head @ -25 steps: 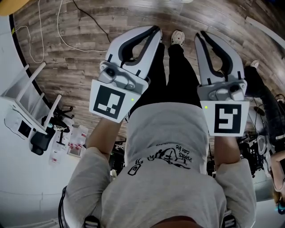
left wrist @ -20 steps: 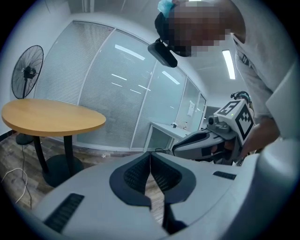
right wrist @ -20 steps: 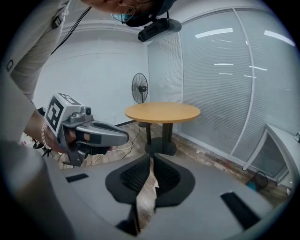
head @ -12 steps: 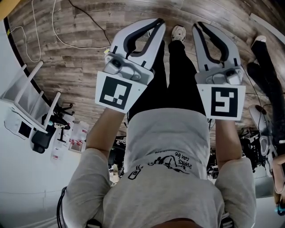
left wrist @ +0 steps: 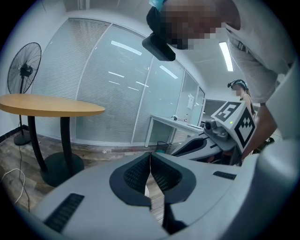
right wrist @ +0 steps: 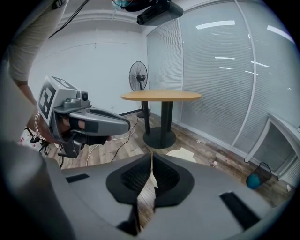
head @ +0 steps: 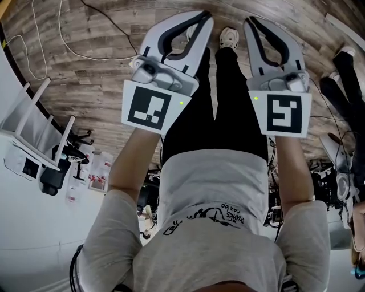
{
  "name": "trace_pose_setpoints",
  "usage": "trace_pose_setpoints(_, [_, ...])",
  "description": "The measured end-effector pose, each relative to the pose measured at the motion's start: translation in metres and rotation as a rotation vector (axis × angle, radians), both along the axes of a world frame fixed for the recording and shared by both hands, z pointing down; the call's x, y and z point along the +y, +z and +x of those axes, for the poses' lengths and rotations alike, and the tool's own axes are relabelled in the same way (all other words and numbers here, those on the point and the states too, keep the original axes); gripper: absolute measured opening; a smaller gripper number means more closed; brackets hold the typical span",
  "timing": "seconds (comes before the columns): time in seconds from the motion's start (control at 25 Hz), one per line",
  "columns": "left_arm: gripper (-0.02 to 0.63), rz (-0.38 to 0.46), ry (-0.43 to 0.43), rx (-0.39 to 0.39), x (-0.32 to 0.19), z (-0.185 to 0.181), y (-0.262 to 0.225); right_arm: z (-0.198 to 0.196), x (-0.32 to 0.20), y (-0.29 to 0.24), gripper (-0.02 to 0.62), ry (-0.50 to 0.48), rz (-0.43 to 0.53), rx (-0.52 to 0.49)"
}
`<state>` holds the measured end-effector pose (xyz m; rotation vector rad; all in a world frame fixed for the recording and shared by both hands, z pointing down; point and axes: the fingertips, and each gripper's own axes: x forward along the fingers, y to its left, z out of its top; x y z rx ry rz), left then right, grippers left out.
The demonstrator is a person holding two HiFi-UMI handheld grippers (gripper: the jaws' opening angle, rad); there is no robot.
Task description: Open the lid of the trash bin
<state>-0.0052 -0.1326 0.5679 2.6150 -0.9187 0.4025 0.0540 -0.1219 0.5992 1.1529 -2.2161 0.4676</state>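
Both tools [head: 201, 20] [head: 251, 24] higher, over plank floor [head: 85, 85].

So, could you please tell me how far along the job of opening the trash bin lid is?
Nothing looks done: no trash bin shows in any view. Nothing is in hand either: the left gripper and right gripper are both shut and empty, held out side by side above the wooden floor. The whole job is left: finding the bin, reaching its lid and opening it.

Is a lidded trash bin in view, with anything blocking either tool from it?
No lidded bin shows in any view, so blockage cannot be judged. The left tool and right tool are shut, empty.
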Motion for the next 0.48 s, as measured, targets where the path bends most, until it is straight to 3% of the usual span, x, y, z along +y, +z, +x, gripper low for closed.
trace_pose_setpoints(0.48, [0.02, -0.047, 0.009, -0.007, -0.011, 0.005, 0.068, 0.007, -0.008, 0.072, 0.014, -0.009, -0.049, 0.041])
